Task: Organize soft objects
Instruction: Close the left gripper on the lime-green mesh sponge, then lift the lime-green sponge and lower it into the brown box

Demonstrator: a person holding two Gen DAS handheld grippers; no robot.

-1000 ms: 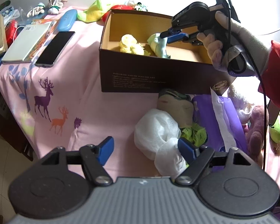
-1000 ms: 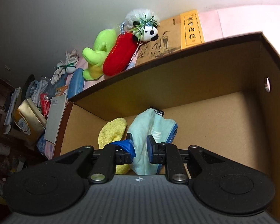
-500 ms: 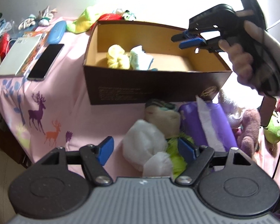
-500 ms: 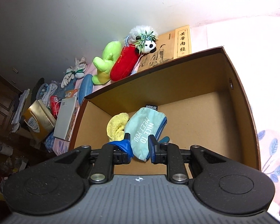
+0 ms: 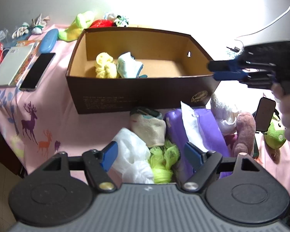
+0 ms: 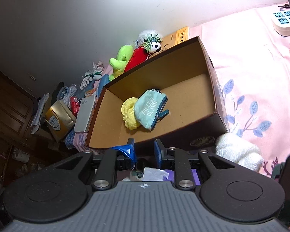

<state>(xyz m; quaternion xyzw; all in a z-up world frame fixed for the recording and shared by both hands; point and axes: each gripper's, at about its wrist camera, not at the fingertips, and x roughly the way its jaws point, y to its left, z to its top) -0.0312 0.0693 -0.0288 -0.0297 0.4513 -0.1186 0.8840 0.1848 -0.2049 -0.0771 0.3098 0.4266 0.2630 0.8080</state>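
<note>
A brown cardboard box (image 5: 137, 94) stands on the pink tablecloth. Inside it lie a yellow cloth (image 5: 104, 68) and a teal zip pouch (image 5: 128, 67), side by side; the right wrist view shows the pouch (image 6: 150, 108) and the cloth (image 6: 128, 115) from above. My right gripper (image 5: 212, 71) hovers off the box's right end, its jaws opening a little with nothing between them (image 6: 144, 151). My left gripper (image 5: 150, 154) stands open over a white plastic bag (image 5: 131, 154) and a green lacy cloth (image 5: 164, 158), without pressing on them.
In front of the box lie a beige rolled sock (image 5: 148, 131), a purple tissue pack (image 5: 195, 131), a white plush (image 5: 222, 112), a pink plush (image 5: 243, 129) and a green plush (image 5: 274, 135). A phone (image 5: 37, 70) and notebook (image 5: 11, 65) lie left. A power strip (image 6: 286, 21) sits far right.
My right gripper let go of the teal pouch, which now lies in the box, and drew back out past the box's right end. The left gripper shifted only a little.
</note>
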